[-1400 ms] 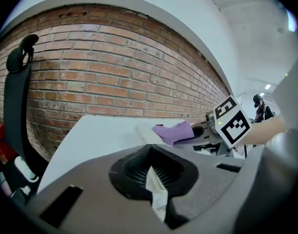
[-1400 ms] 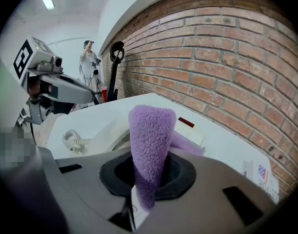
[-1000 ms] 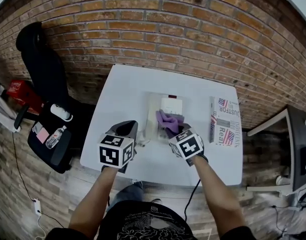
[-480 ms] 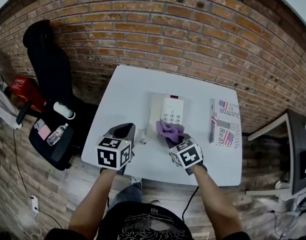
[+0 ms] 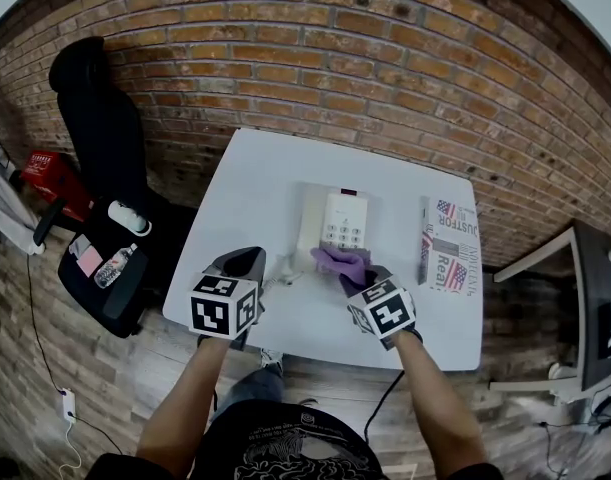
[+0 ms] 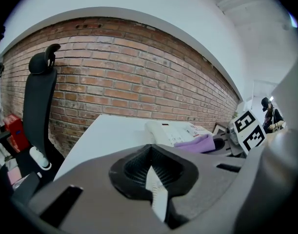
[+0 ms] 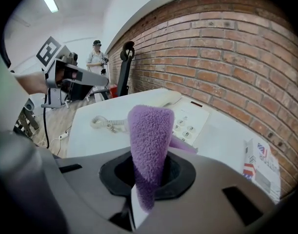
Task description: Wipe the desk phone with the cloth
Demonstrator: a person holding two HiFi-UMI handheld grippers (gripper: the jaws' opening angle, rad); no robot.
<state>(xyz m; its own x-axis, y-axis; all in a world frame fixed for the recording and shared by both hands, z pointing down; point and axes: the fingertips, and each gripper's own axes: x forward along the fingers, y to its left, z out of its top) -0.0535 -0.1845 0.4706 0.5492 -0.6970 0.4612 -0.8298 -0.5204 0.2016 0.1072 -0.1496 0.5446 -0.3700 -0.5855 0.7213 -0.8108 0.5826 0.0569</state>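
Cloth (image 7: 148,140), purple and bunched, is pinched between the right gripper's (image 5: 353,274) jaws at the desk phone's (image 5: 335,223) near end. The left gripper (image 5: 247,264), jaws together and holding nothing, hovers over the table's (image 5: 250,183) near edge. With nothing steadying it, the phone could slide, or its cord (image 5: 278,280) could snag. The phone lies mid-table, long axis near-to-far, display toward the far edge.

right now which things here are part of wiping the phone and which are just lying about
In the job:
desk phone
purple cloth
right gripper, shut on the cloth

Lying about:
newspaper, right of the phone
black office chair
water bottle on its seat
left gripper, shut, empty
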